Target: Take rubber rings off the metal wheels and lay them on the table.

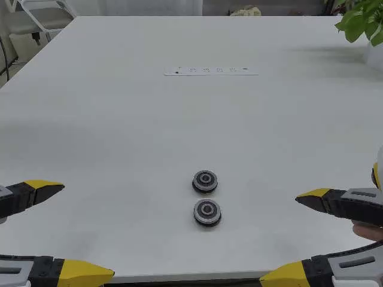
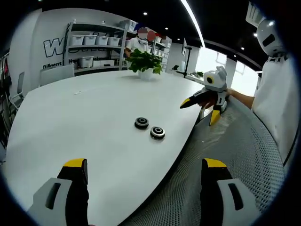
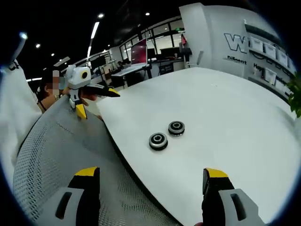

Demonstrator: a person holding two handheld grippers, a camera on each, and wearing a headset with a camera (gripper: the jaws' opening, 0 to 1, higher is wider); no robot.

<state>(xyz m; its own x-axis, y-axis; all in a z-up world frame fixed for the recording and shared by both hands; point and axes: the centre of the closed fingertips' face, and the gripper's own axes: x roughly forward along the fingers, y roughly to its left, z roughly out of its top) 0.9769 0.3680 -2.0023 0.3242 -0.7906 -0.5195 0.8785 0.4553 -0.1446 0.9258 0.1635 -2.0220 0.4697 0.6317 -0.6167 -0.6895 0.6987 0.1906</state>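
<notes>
The left gripper [image 1: 88, 230] and right gripper [image 1: 279, 238] are hovering at the table's [image 1: 108, 155] near edge, both gaping wide and gripping nothing. Between them the near wheel [image 1: 207, 212] is sitting just before the far wheel [image 1: 205, 181], both wearing black rubber rings. Beyond, a socket strip [image 1: 210, 71] is lying flat.

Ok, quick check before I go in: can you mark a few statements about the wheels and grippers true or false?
1. The two small round metal wheels, the far wheel and the near wheel, both have black rubber rings on. True.
2. The left gripper is shut on a wheel. False: its fingers are apart, holding nothing.
3. The wheels are stacked. False: they lie flat, one behind the other, on the white table.
4. The right gripper is open, clear of both wheels. True.
</notes>
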